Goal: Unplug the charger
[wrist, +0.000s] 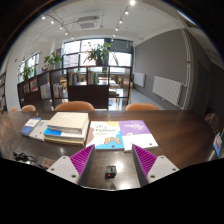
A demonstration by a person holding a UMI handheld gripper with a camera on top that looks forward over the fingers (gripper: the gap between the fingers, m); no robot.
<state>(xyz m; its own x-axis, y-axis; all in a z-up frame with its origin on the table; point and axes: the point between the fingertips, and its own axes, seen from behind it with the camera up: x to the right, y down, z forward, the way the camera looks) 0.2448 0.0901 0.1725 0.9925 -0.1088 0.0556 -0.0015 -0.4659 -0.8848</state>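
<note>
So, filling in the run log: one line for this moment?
tool: open, empty | small dark object: on table, between fingers | books: beyond | unplug: not yet done

We see a dark wood table (170, 135) w/ a stack of books (65, 127) and a blue booklet (31, 127) at its left. Near centre lie a light-blue book (107, 133) and, touching it, a purple book (136, 131). Orange chairs (74, 106) stand behind; a potted plant (98, 52) sits by the windows (80, 52).
</note>
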